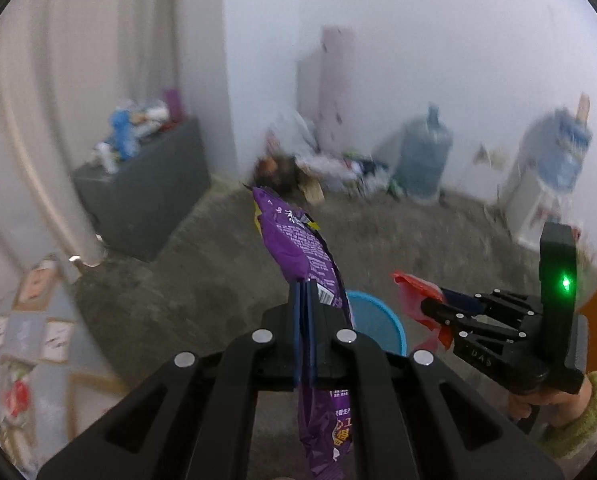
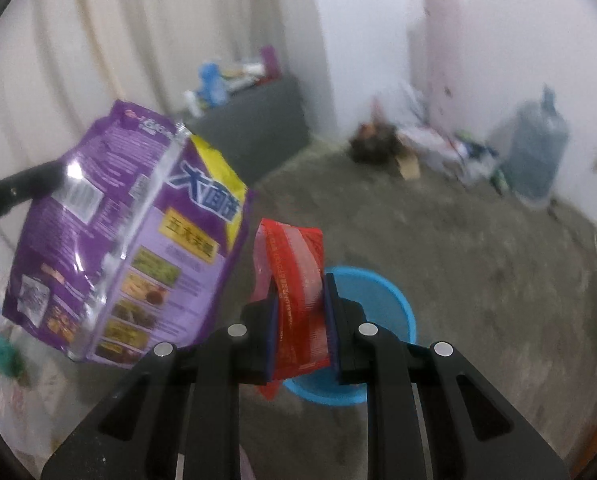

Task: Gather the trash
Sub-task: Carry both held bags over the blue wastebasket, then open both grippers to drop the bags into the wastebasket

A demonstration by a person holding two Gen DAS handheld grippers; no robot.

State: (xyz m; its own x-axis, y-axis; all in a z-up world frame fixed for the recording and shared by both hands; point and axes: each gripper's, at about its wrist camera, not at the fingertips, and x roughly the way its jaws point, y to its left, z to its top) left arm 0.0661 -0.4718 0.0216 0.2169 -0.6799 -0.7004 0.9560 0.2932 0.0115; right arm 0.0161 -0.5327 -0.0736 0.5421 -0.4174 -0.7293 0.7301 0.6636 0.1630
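Note:
My left gripper (image 1: 305, 292) is shut on a purple snack bag (image 1: 294, 244), gripped edge-on so it sticks up past the fingers and hangs below them. Seen from the right wrist, the same purple bag (image 2: 126, 232) shows its broad printed face at the left. My right gripper (image 2: 298, 300) is shut on a red wrapper (image 2: 298, 280). In the left wrist view that right gripper (image 1: 432, 304) is at the right with the red wrapper (image 1: 412, 292) in its tips. A blue bucket (image 2: 382, 300) stands on the grey floor just beyond both grippers, also visible as the bucket (image 1: 378, 324).
A dark grey cabinet (image 1: 146, 196) with clutter on top stands by a curtain at the left. A litter pile (image 1: 330, 168) and a big water bottle (image 1: 424, 152) sit along the far wall. A white dispenser (image 1: 538, 192) is at the right. A sleeved hand (image 1: 570, 412) holds the right gripper.

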